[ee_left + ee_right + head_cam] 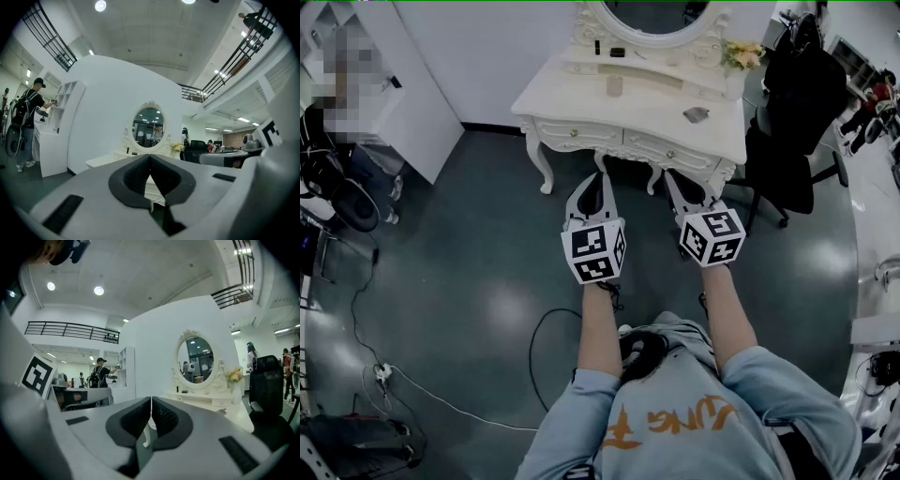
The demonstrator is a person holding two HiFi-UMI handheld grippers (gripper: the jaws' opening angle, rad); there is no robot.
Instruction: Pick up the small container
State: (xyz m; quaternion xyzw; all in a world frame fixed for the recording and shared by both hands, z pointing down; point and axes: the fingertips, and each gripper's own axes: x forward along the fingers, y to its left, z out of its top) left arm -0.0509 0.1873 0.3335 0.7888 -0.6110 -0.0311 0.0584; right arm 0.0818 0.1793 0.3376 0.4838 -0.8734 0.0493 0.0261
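We hold the left tongs [150, 161] and right tongs [151, 404] pinched fully together, empty, short of the white desk [567, 94]. The small container [614, 85] stands mid-desk, contents unseen. Flowers [742, 54] fill the corner vase.

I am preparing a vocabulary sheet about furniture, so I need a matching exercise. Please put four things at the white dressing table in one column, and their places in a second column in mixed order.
Things:
1. flowers
2. black chair
3. oval mirror
4. small container

Places:
A. near the middle of the tabletop
B. on the floor, to the right of the dressing table
C. far right corner of the tabletop
D. upright at the far edge of the tabletop, in the middle

Pairs: 1-C, 2-B, 3-D, 4-A
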